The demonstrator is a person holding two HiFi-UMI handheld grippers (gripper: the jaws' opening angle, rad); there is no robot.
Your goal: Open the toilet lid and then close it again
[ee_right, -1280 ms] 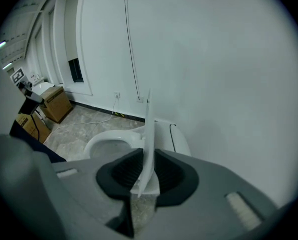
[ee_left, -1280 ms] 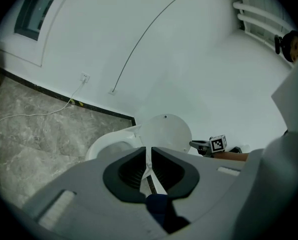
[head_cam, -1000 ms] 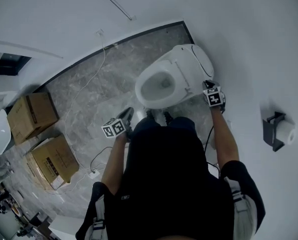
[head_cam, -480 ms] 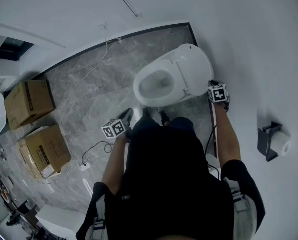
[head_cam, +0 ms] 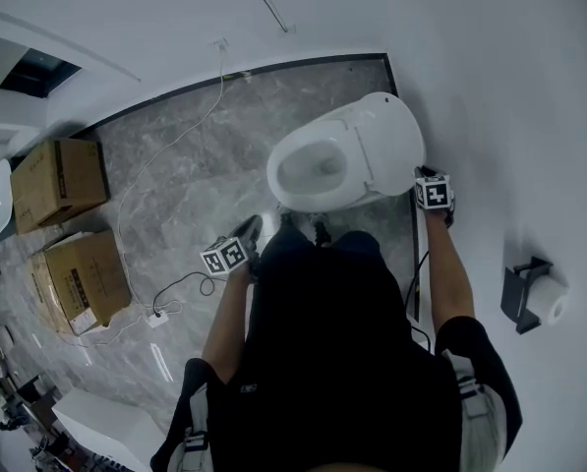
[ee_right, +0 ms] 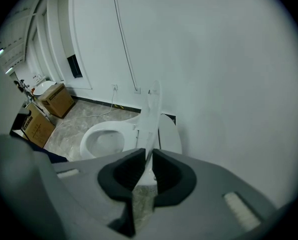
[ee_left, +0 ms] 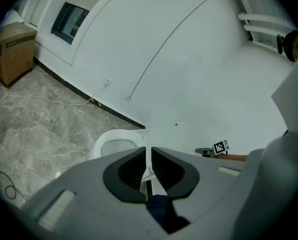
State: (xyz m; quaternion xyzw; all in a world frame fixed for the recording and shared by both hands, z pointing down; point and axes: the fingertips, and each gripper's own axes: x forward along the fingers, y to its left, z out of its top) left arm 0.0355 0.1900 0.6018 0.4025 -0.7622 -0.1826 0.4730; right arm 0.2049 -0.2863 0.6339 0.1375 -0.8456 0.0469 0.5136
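Jaws of the grey right gripper (ee_right: 146, 156) are clamped on the rim of the white plastic toilet lid (ee_right: 152, 109). The lid stands upright and edge-on at the centre of the right gripper view, with the white ceramic toilet bowl (ee_right: 106, 136) to its left. It looks fully raised, so lowering seems the step in hand. That is best done by following the arc round the hinge, gripping the rim firmly and easing the lid down, not dropping it. The grey left gripper (ee_left: 148, 156) hangs idle, jaws nearly together on nothing.

The bowl lies open, with nothing in it that I can make out. Two brown cardboard boxes (head_cam: 57, 180) at the left of the head view are closed, contents hidden. At lower right, a dark wall holder (head_cam: 521, 288) carries a white paper roll (head_cam: 549, 308).
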